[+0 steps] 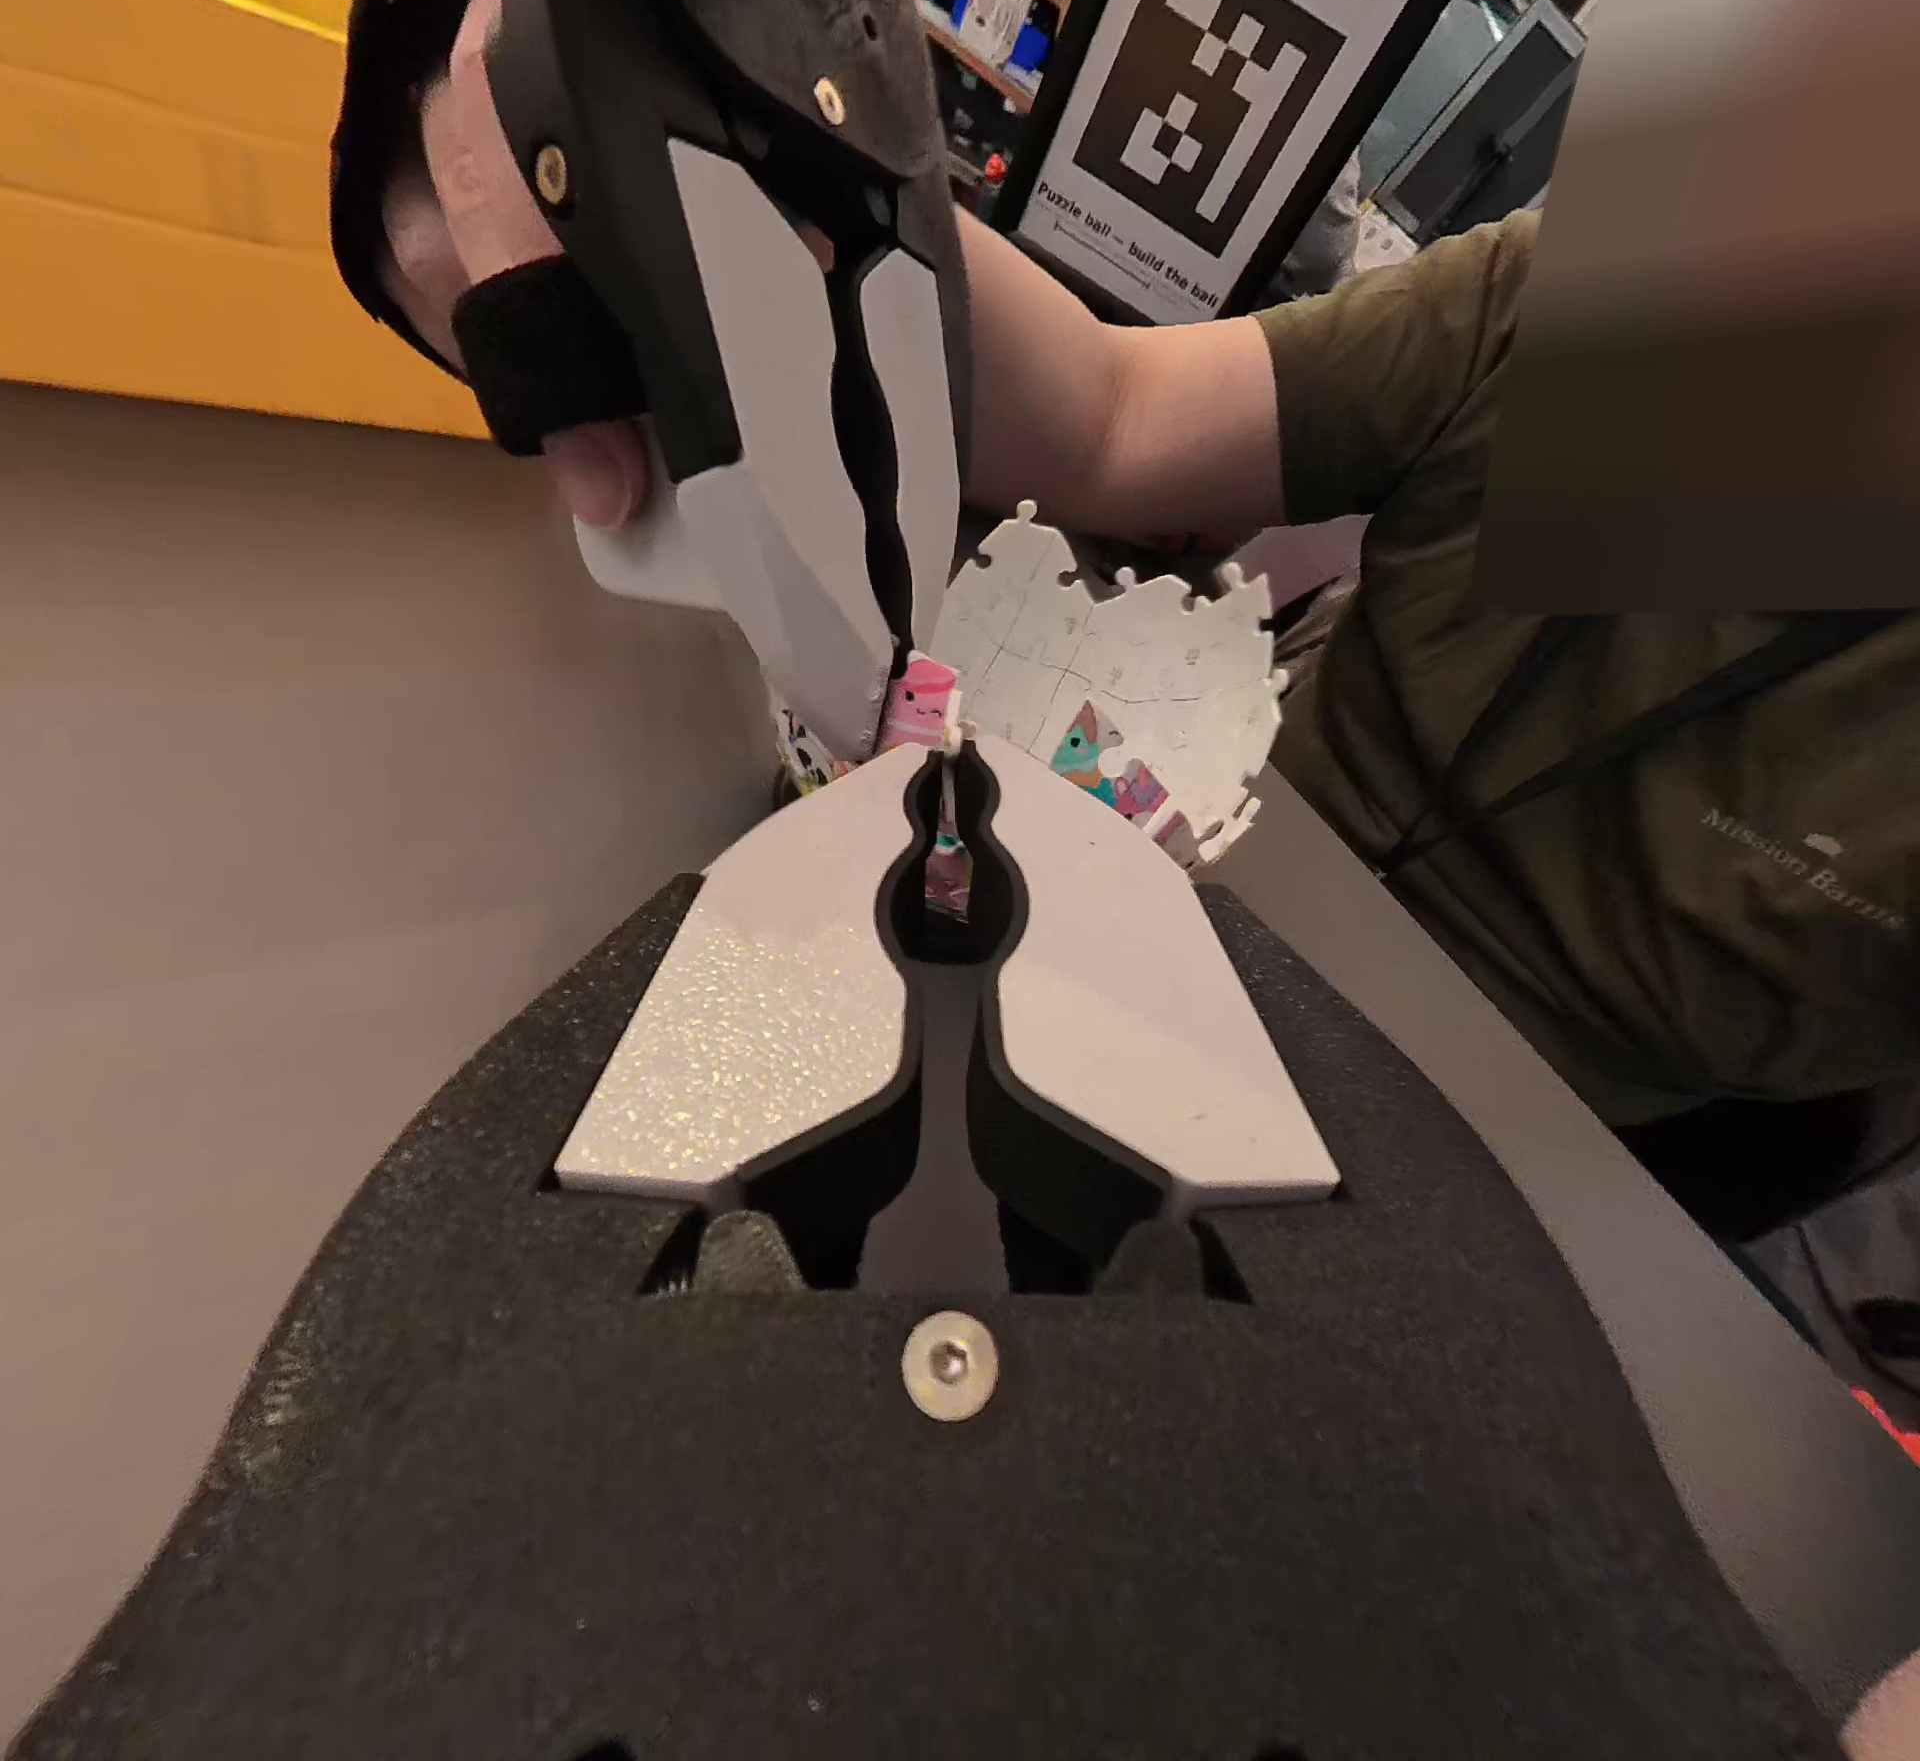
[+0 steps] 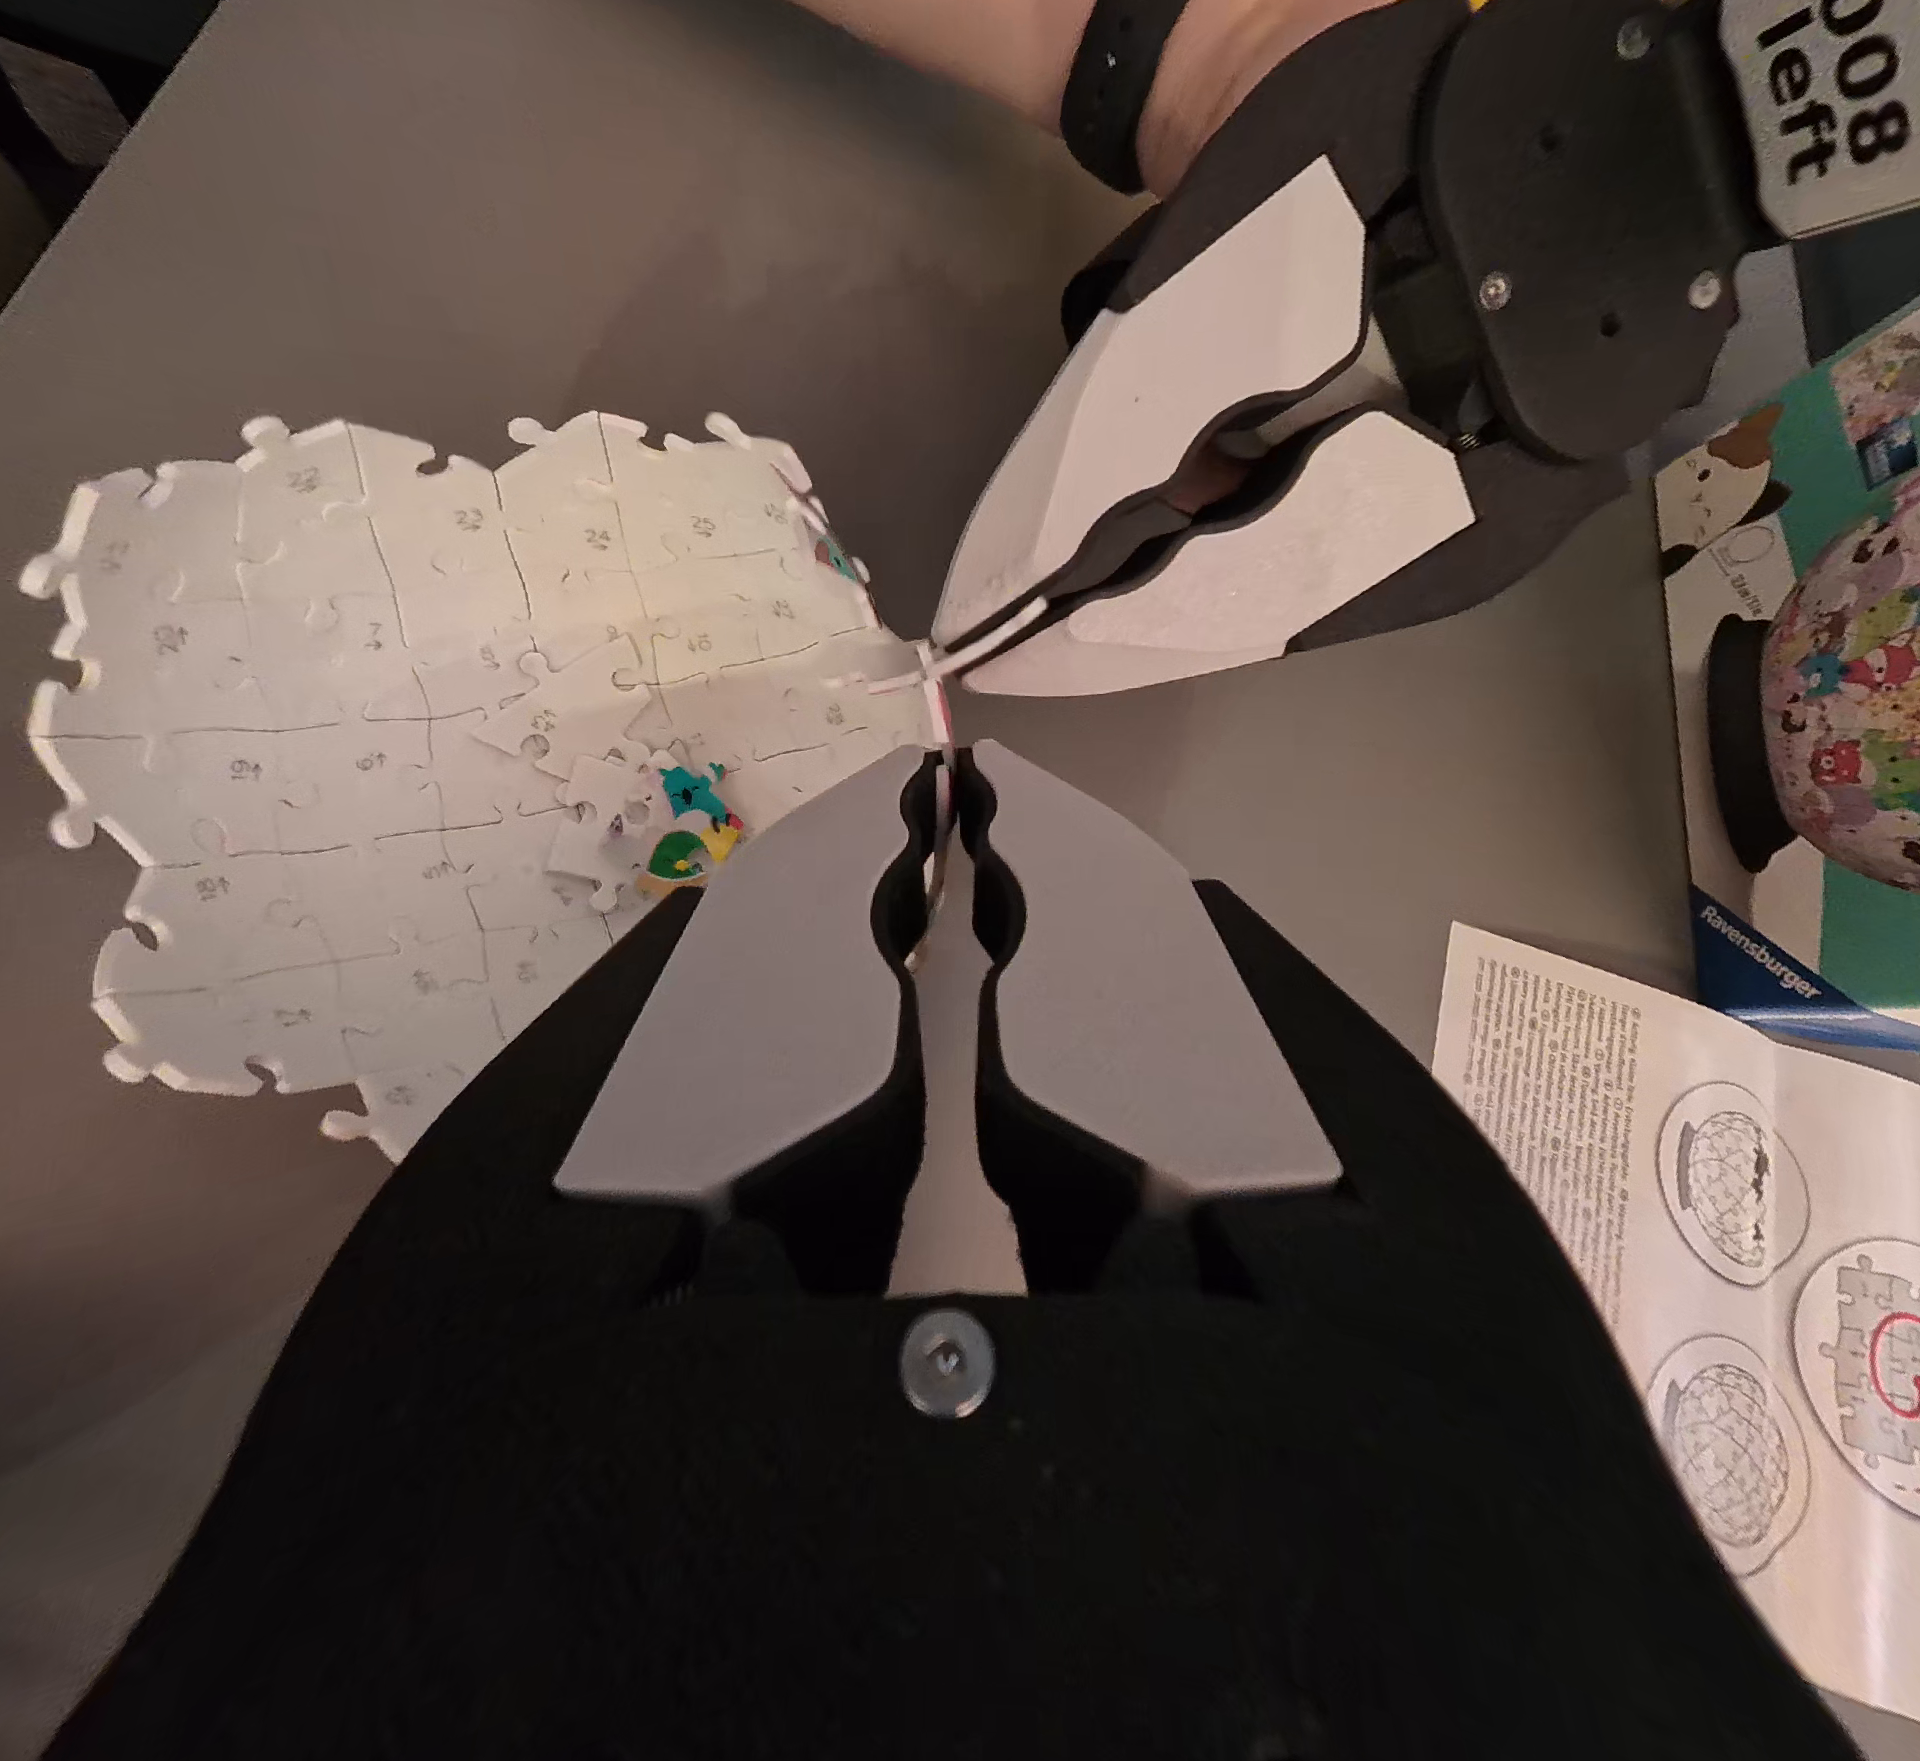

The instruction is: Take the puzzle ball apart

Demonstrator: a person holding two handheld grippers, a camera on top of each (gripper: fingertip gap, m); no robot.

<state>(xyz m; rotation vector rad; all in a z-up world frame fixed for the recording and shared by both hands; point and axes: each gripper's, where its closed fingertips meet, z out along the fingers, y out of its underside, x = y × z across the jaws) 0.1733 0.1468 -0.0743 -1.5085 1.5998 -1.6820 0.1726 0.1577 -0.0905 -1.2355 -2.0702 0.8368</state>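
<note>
The puzzle ball is a partial open shell (image 2: 364,724), white and numbered inside, lying on the grey table (image 2: 623,205). It also shows in the left wrist view (image 1: 1132,662), with its colourful outside low down. My left gripper (image 1: 951,755) is shut on a thin puzzle piece at the shell's rim; in the right wrist view it (image 2: 940,667) comes in from the upper right. My right gripper (image 2: 951,761) is shut on a neighbouring rim piece seen edge-on; in the left wrist view it (image 1: 891,683) comes down from above. The two tips almost touch. Loose pieces (image 2: 686,828) lie inside the shell.
The puzzle box (image 2: 1808,672) and an unfolded instruction sheet (image 2: 1714,1296) lie at the right of the table. A yellow block (image 1: 156,153) and a framed sign (image 1: 1226,70) stand behind. A person in an olive jacket (image 1: 1558,828) is at the table's edge. Only a small space, under 4 cm, lies between the two pairs of fingers. My right gripper's tips are some 20 centimeters from the yellow block (image 1: 156,153).
</note>
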